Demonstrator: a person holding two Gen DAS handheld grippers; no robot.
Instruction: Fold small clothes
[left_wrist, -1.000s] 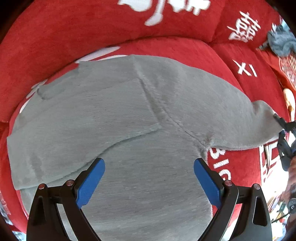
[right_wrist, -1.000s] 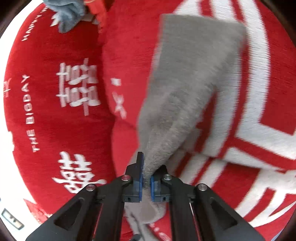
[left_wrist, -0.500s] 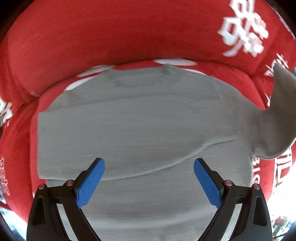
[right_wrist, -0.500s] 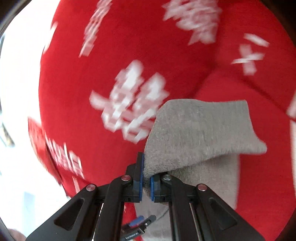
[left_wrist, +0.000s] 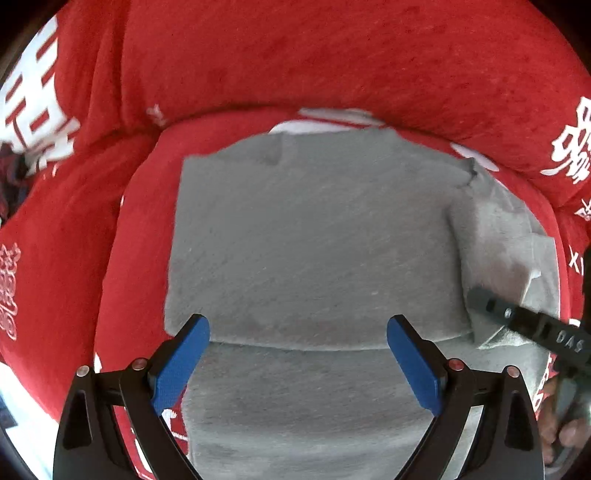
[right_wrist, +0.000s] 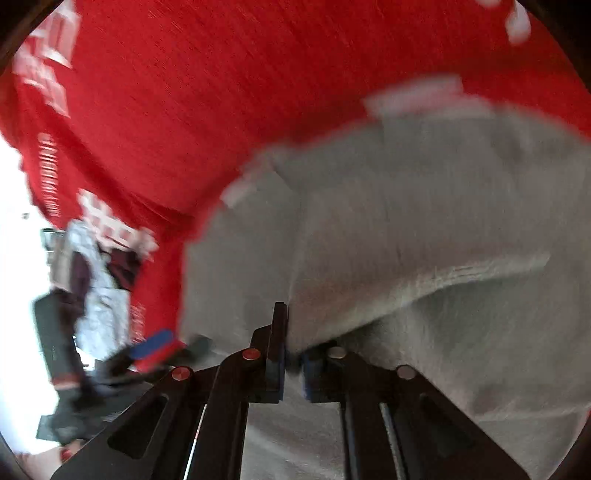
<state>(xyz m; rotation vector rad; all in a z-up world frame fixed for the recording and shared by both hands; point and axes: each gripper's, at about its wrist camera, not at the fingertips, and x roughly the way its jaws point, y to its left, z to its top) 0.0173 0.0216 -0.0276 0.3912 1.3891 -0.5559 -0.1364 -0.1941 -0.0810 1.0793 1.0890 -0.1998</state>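
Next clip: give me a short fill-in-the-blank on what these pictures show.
1. The sweater is ____ in colour.
2. It lies on a ____ blanket with white lettering.
3. The left tool's blue pads stand wide ____.
4. The right tool pinches the sweater's ____.

Missing: grey; red; open; sleeve

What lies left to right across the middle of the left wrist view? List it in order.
Red cover with white characters → grey garment → its folded-over sleeve → right gripper shut on that sleeve → red cover again at the right edge.
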